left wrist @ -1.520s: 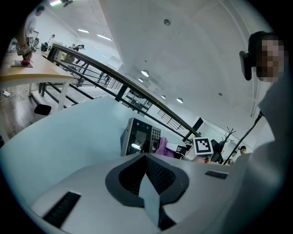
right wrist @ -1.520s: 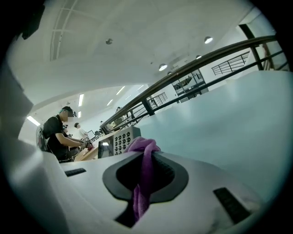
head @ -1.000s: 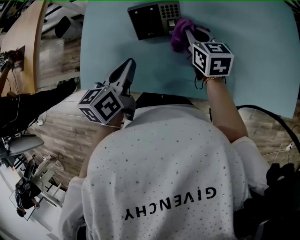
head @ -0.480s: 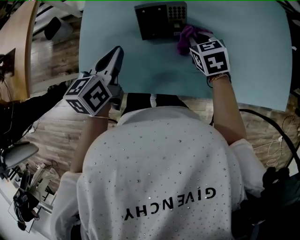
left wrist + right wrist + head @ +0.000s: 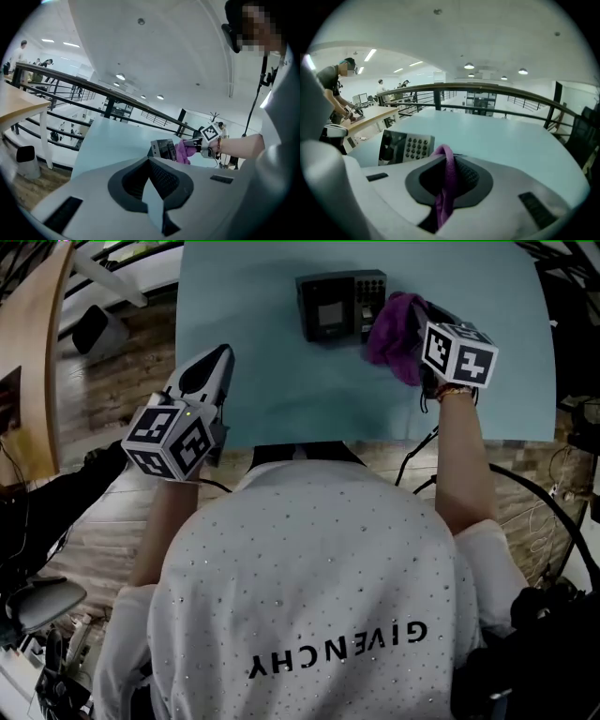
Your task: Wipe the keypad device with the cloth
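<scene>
- Whereas a second ago the cloth [image 5: 392,326] lay over the keys, it now sits at the right end of the device [image 5: 328,306], touching that edge or just clear of it; I cannot tell which.
- My right tongs [image 5: 420,317] are clamped on the cloth. A purple fold runs up between the jaws in the right gripper view, and the rest bunches ahead of them.
- With the cloth drawn aside, the keys [image 5: 412,146] and the screen [image 5: 391,145] beside them show uncovered in the right gripper view.
- The device lies flat near the far edge of the table [image 5: 272,399].
- My left tongs [image 5: 212,362] hang over the table's near-left edge, well apart from the device. The jaws are together on nothing, as they were during the stroke.
- Judgement: one stroke across the keys, ending off the right side, looks finished. The screen half probably remains, so the next move would be to carry the cloth back over the device's left part.
- Risk: nothing steadies the device, so a firm push might slide it along the table.
</scene>
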The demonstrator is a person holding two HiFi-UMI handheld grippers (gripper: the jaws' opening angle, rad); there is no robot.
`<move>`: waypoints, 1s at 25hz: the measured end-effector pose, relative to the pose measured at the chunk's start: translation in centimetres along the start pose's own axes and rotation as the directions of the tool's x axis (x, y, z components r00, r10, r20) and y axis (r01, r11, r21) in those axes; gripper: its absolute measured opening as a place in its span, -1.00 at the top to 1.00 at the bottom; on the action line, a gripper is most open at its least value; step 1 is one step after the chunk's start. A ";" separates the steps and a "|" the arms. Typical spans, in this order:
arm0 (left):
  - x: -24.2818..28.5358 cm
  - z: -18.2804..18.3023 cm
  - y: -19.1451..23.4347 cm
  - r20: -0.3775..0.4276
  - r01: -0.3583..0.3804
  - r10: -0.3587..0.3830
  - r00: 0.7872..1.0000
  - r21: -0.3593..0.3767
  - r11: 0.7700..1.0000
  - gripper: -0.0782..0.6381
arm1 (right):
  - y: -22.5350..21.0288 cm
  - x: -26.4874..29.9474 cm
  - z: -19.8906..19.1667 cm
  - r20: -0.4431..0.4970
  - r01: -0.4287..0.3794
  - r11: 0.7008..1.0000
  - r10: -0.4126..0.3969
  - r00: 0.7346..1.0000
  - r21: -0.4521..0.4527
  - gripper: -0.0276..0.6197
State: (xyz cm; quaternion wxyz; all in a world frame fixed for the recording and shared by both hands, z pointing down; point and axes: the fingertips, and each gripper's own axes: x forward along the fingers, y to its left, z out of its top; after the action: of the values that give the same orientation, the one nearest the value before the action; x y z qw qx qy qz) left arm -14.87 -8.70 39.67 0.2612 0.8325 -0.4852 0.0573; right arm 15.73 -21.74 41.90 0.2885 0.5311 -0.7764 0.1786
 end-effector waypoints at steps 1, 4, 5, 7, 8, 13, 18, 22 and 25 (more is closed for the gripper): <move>-0.3 0.2 0.3 0.015 0.014 -0.014 1.000 0.007 1.000 0.78 | -0.4 -0.5 2.0 0.029 0.027 0.999 -0.026 0.999 -0.022 0.87; -1.0 1.0 1.0 0.049 0.050 -0.050 0.998 0.011 0.999 0.78 | -0.5 -2.5 8.8 0.188 0.080 0.996 -0.072 0.979 -0.034 0.87; -1.1 1.0 1.3 0.042 0.051 -0.052 0.998 0.017 0.999 0.78 | -0.1 -3.4 11.2 0.258 0.084 0.996 -0.076 0.963 -0.021 0.87; -1.3 0.9 1.9 0.016 0.050 -0.051 0.999 0.038 0.998 0.78 | 1.3 -5.0 15.1 0.379 0.076 0.997 -0.070 0.923 0.000 0.87; -1.3 0.9 2.1 0.005 0.055 -0.055 0.998 0.046 0.997 0.78 | 2.2 -5.5 16.3 0.414 0.066 0.998 -0.061 0.908 0.003 0.87; -2.1 1.3 2.9 0.017 0.100 -0.100 0.995 -0.004 0.995 0.78 | 5.6 -2.8 14.1 0.323 0.049 0.998 -0.032 0.946 -0.045 0.87; -3.0 0.4 5.1 0.014 0.091 -0.091 0.996 -0.045 0.995 0.78 | 7.7 1.2 9.3 0.108 0.038 0.999 -0.034 0.994 -0.034 0.87; -2.5 0.0 5.8 0.013 0.104 -0.103 0.995 -0.103 0.989 0.78 | 10.2 2.8 7.4 -0.010 -0.015 0.996 0.014 1.000 -0.088 0.87; -2.0 0.5 5.5 0.007 0.114 -0.114 0.993 -0.096 0.989 0.78 | 12.8 3.2 6.4 -0.058 -0.091 0.989 0.084 0.995 -0.116 0.87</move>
State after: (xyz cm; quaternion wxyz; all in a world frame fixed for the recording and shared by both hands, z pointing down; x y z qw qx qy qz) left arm -20.65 -9.53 40.65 0.3033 0.8455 -0.4390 0.0182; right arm 1.32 -23.04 39.39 0.3317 0.4736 -0.8003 0.1588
